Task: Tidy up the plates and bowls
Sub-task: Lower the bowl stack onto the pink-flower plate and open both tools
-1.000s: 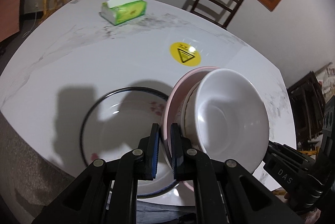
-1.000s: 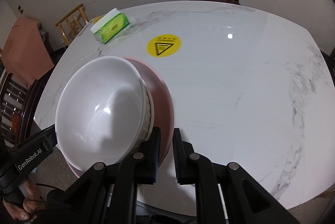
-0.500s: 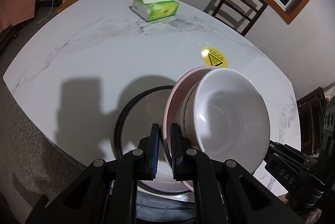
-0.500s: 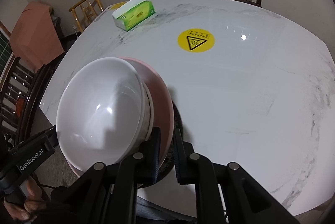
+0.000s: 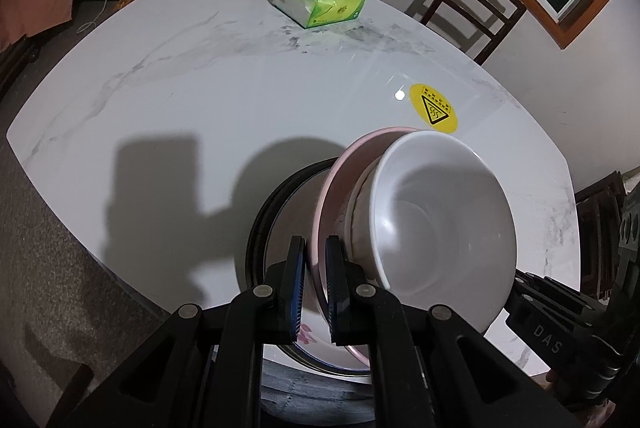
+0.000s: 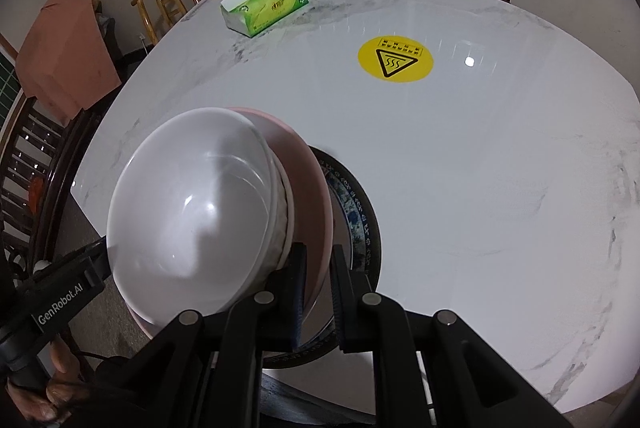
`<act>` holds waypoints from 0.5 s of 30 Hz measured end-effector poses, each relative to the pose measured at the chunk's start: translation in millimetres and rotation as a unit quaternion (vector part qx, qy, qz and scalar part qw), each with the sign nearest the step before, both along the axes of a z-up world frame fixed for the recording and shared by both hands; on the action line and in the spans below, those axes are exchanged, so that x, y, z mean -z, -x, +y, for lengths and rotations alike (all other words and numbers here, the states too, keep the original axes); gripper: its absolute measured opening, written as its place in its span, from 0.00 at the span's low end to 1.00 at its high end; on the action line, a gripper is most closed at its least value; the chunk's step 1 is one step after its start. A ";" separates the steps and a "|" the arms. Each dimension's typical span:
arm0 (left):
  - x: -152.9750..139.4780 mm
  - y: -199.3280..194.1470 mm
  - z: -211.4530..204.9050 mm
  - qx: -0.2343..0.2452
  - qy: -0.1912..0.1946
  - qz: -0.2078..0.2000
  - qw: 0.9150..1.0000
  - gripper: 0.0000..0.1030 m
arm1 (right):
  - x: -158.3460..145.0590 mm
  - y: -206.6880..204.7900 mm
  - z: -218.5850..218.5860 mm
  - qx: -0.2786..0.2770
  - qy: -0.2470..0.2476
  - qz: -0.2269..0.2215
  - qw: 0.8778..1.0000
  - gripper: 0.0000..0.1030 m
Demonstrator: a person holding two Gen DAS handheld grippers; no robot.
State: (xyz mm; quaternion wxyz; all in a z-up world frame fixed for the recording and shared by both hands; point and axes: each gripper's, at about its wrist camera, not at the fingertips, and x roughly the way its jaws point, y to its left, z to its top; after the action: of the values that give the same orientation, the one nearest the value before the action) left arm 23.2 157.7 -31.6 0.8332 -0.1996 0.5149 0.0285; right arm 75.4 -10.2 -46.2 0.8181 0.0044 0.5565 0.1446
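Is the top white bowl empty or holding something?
Empty. The white bowl shows only a bare, glossy inside in both wrist views; it sits nested on the pink plate.

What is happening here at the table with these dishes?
A person holds a gripper in each hand, and both are shut on the rim of a pink plate from opposite sides. The left gripper and the right gripper carry it above a black-rimmed plate on the white table. A white bowl sits stacked on the pink plate. A tissue pack lies farther back.
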 end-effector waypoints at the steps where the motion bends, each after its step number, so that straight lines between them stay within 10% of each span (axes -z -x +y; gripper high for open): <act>1: 0.7 -0.5 0.5 0.000 0.000 0.001 1.000 0.06 | 0.8 -0.4 0.8 0.001 0.001 0.001 1.000 0.12; 15: 6.0 -2.5 3.0 0.003 0.006 -0.001 1.000 0.05 | 2.4 -1.0 1.8 0.007 -0.003 -0.004 1.000 0.14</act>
State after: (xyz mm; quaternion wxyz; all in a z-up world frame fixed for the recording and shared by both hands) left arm 25.7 160.8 -37.6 0.8324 -0.2032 0.5151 0.0231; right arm 76.4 -8.4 -48.6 0.8212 0.0103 0.5528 0.1412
